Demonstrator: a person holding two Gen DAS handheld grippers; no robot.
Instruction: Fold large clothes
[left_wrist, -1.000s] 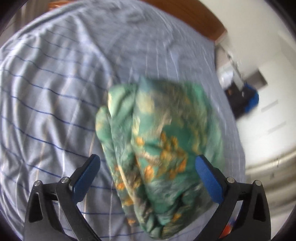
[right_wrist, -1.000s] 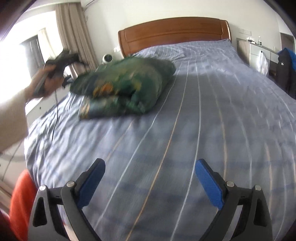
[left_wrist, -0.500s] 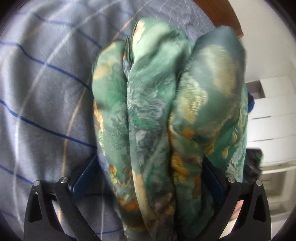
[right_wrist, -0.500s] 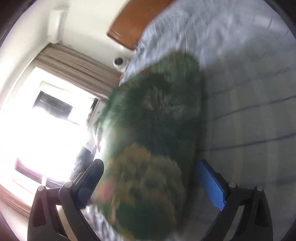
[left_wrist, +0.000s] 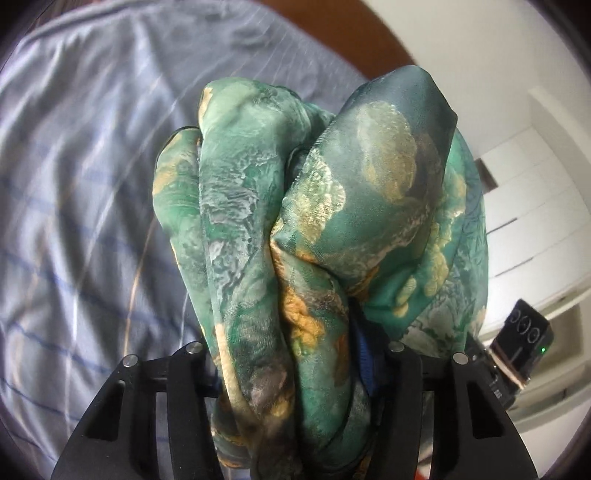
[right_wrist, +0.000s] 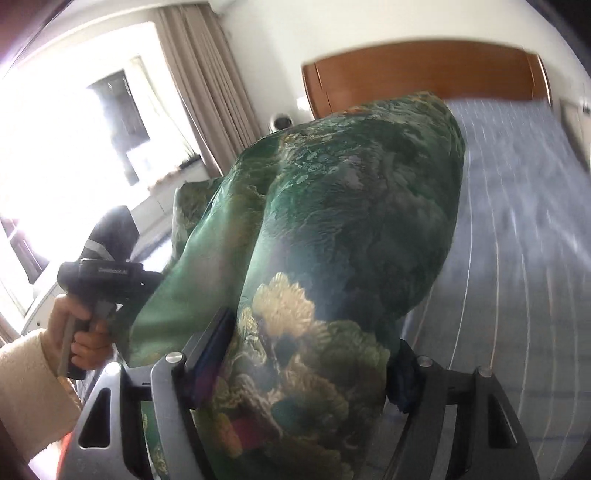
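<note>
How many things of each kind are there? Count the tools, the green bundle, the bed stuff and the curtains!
Tools: 2, left tool and right tool, both closed on the cloth after just closing in
Green flowered cloth bundles: 1
Beds with striped sheet: 1
Wooden headboards: 1
Curtains: 1
Total: 6

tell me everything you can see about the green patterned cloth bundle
The green cloth bundle is a glossy, satin-looking fabric printed with gold, orange and pale motifs, gathered into several thick rounded folds. It fills both wrist views, above a blue-striped bed sheet. The left gripper has just been closing and now clamps one end, with folds bulging past its fingers. The right gripper has also been closing and squeezes another part of the bundle between its fingers. Whether any of it touches the sheet cannot be seen.
</note>
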